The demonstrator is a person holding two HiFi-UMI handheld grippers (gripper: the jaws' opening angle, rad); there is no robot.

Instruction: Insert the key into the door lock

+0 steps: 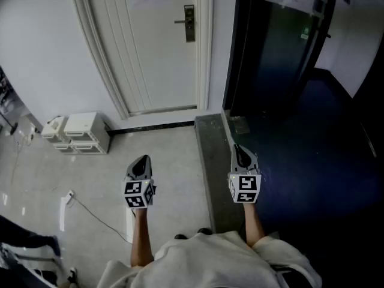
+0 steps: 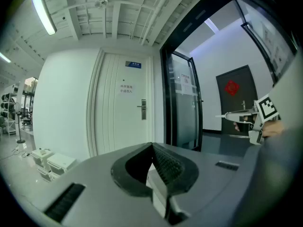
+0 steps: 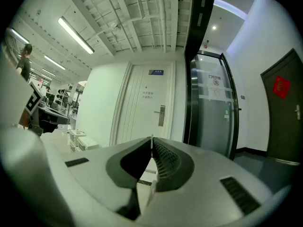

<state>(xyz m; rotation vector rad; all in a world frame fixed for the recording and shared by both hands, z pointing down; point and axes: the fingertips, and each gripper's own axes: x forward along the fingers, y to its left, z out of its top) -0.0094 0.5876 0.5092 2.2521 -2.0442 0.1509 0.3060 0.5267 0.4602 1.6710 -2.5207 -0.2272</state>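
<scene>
My left gripper, jaws closed tip to tip, faces a white door with a lock plate and handle. A glass door stands to its right. At the right edge, my right gripper pinches a thin key.

Bare floor ran clear up to the white door — only low white boxes stood against the wall at its left.
</scene>
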